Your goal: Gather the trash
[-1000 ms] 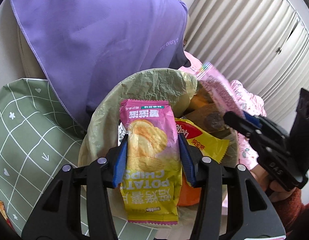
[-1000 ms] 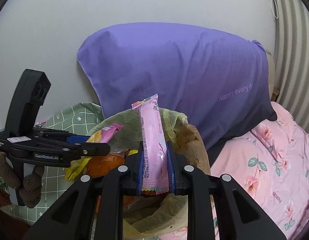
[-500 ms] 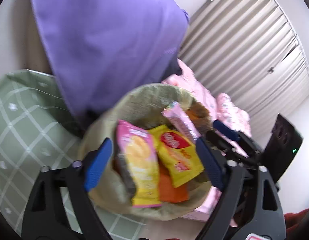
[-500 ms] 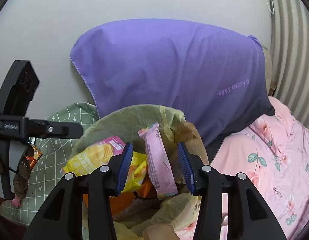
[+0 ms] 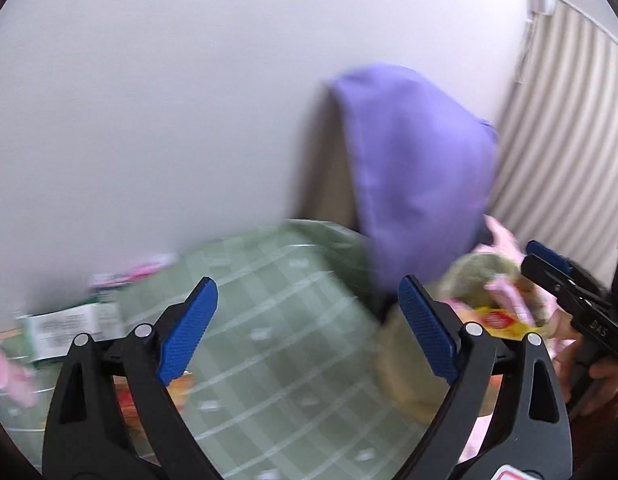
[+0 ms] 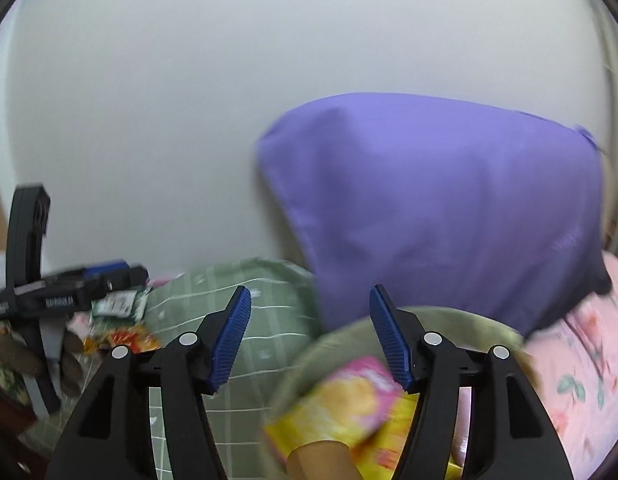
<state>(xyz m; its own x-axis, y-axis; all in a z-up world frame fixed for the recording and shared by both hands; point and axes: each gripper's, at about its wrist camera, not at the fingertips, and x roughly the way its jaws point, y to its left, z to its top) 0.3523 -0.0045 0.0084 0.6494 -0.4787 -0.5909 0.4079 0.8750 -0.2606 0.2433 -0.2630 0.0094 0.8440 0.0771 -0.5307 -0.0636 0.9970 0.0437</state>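
Blue-padded, my left claw (image 5: 305,328) is spread with nothing between its pads. My right claw (image 6: 309,336) is opening, empty too. Yellow-pink chip packet (image 6: 349,404) lies in the trash bag (image 6: 449,320) at five o'clock.

The trash bag (image 6: 449,320) sits on the bed (image 6: 581,360), in front of the pillow (image 6: 449,200) leaning against the wall (image 6: 189,80). Snack packets (image 6: 349,400) lie inside the bag. To its left spreads the checked cloth (image 6: 269,320), with more wrappers (image 6: 121,320) at its far left edge.

A plain white wall (image 6: 189,100) rises behind a purple-covered chair (image 6: 449,208) beside ribbed blinds (image 5: 561,152).
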